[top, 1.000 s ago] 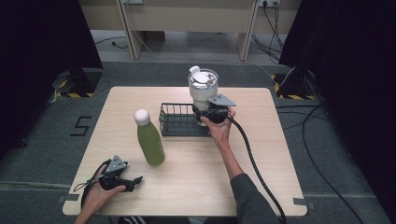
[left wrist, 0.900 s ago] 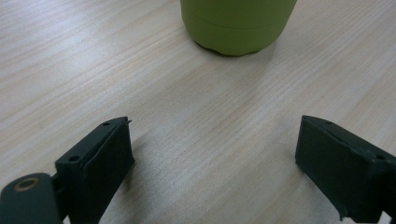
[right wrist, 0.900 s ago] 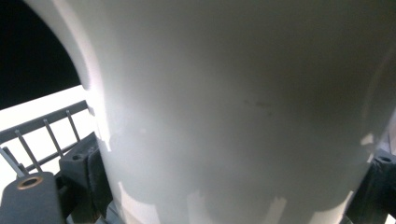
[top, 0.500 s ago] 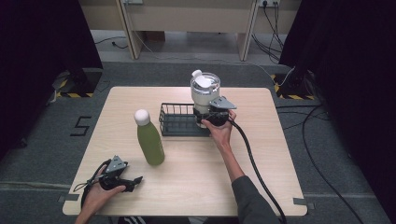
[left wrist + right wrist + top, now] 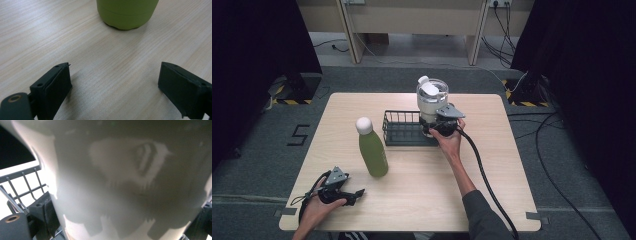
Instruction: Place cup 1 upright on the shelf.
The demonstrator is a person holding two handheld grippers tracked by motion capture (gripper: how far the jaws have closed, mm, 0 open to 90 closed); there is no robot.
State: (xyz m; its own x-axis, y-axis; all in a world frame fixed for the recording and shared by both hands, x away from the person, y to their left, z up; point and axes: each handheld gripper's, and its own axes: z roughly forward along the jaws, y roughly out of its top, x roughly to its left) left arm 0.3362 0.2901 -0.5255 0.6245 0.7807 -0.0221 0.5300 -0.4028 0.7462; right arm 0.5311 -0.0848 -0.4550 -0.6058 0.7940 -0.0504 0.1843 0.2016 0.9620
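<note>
High view: your right gripper is clamped on the white jar at the wire basket's right end | step: placing | next: lower, release | left gripper apart on desk.

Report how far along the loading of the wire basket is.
Done: nothing lies in the black wire basket yet. In hand: the right gripper is shut on the white lidded cup, held at the basket's right end. Left: seating that cup, then probably the green bottle with the white cap, standing on the table ahead of the open left gripper.
</note>
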